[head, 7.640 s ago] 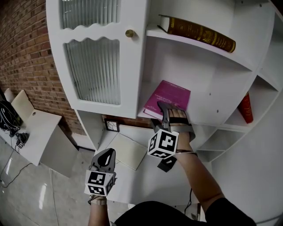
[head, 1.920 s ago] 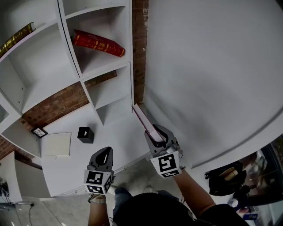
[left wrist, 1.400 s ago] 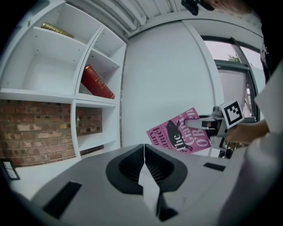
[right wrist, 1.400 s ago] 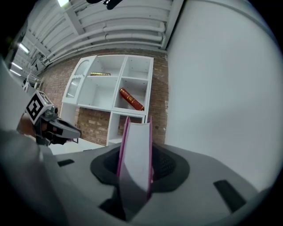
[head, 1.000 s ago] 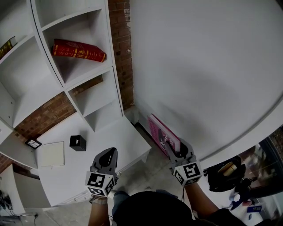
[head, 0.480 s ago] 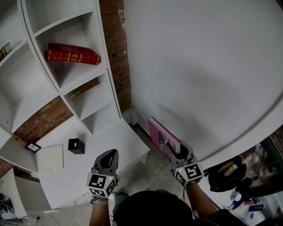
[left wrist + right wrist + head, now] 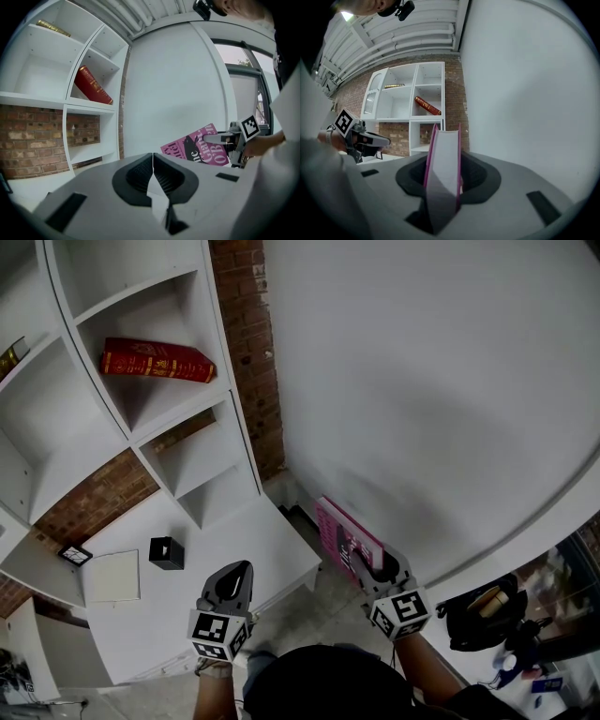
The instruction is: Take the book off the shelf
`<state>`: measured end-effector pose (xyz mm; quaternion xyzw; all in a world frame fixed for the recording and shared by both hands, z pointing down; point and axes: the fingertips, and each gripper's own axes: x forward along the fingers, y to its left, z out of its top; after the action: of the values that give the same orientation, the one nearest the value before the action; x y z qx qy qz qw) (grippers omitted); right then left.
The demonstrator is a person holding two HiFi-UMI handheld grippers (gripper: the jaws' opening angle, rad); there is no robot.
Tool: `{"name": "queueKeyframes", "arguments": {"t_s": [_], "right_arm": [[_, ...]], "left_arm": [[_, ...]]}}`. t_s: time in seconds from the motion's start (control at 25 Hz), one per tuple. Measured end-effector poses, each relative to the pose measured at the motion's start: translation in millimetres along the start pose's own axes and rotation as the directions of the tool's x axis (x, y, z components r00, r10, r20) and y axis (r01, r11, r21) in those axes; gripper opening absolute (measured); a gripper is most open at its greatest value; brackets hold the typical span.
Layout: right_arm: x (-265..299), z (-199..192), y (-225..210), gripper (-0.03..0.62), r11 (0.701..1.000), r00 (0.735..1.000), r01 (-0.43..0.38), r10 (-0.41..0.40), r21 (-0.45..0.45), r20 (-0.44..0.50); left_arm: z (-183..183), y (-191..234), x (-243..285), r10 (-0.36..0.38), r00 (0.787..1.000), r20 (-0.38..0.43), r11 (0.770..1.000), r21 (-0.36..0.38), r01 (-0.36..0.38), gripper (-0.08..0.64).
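Note:
The pink book (image 7: 345, 535) is off the shelf and held out in front of a plain white wall, with my right gripper (image 7: 369, 567) shut on its near edge. In the right gripper view the book (image 7: 444, 164) stands on edge between the dark pads, white page edges facing the camera. The left gripper view shows its pink cover (image 7: 197, 149) with the right gripper (image 7: 220, 138) clamped on it. My left gripper (image 7: 231, 581) hangs low at the left with its jaws closed together and nothing between them (image 7: 153, 176).
The white shelf unit (image 7: 141, 418) stands at the left against a brick wall (image 7: 246, 324). A red book (image 7: 155, 361) leans in one upper compartment. On the white counter (image 7: 225, 549) below lie a small black box (image 7: 166, 551) and a pale notebook (image 7: 114, 577). A black bag (image 7: 478, 610) sits at lower right.
The view has swung from the shelf to the white wall since the earliest frame, when the book was on its shelf. Over the last second both grippers and the book have hardly moved.

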<state>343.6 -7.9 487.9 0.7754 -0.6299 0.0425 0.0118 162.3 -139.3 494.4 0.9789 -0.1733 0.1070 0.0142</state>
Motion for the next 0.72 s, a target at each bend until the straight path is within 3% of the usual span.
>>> {"name": "queueKeyframes", "arguments": {"t_s": [0.72], "right_arm": [[1,1,8,0.147,1.000,1.000,-0.013,0.013,0.022,0.016]], "left_arm": [[-6,12,-13,0.036,0.999,-0.006,0.999,0.000,-0.036,0.009]]}}
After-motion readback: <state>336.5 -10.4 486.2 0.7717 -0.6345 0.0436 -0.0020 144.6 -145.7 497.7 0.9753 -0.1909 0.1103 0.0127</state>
